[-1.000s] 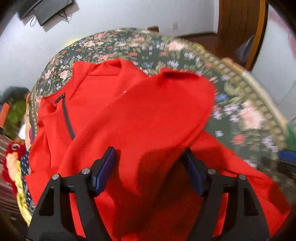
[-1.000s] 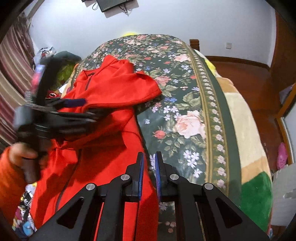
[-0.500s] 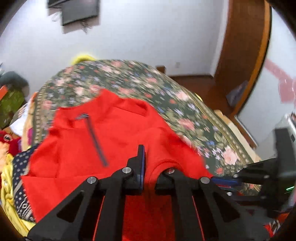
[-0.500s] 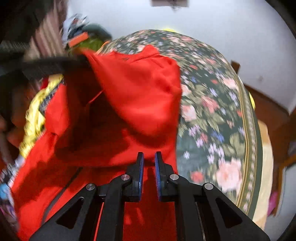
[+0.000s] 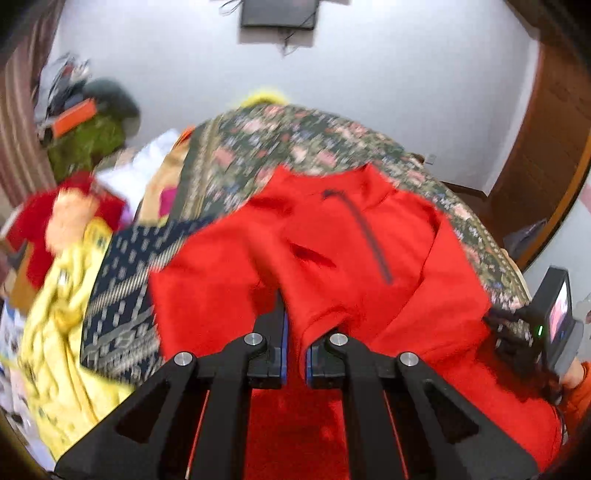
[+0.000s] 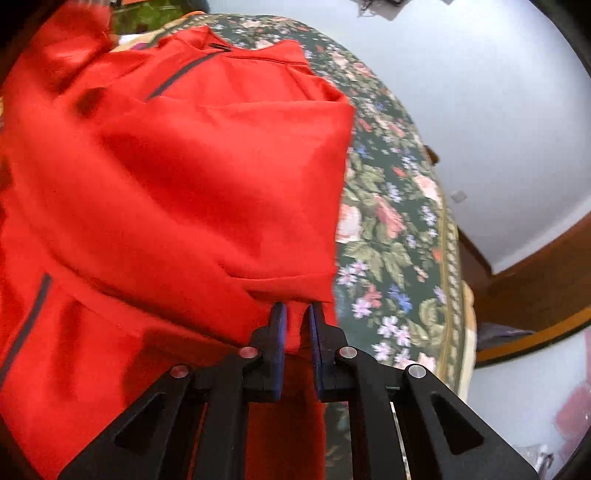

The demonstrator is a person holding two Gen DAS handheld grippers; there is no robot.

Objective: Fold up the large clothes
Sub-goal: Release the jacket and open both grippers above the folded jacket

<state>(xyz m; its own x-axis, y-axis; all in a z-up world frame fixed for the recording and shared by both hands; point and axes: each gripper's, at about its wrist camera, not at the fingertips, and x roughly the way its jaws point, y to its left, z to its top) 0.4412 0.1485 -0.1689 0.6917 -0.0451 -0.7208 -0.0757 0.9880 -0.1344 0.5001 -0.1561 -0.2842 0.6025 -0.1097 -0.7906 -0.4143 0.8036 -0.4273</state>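
Observation:
A red zip jacket [image 5: 369,258] lies on the floral bedspread [image 5: 295,133], its dark zip [image 5: 369,240] running down the chest. My left gripper [image 5: 295,332] is shut on a fold of the red fabric, which bunches up over the pads. In the right wrist view the jacket [image 6: 184,166] has a panel folded over its body. My right gripper [image 6: 295,314] is shut on the jacket's lower edge, beside the bedspread [image 6: 391,229]. The right gripper's body [image 5: 554,325] shows at the right edge of the left wrist view, held by a hand in an orange sleeve.
A heap of other clothes sits at the bed's left side: a yellow cloth [image 5: 55,332], a dark blue patterned cloth [image 5: 122,295] and a red one [image 5: 33,221]. A wooden door [image 5: 554,147] stands at the right. A screen [image 5: 279,13] hangs on the white wall.
My left gripper has shut on the red fabric and carried it left and upward. My right gripper stayed shut on the jacket and rolled, dropping closer to the bed.

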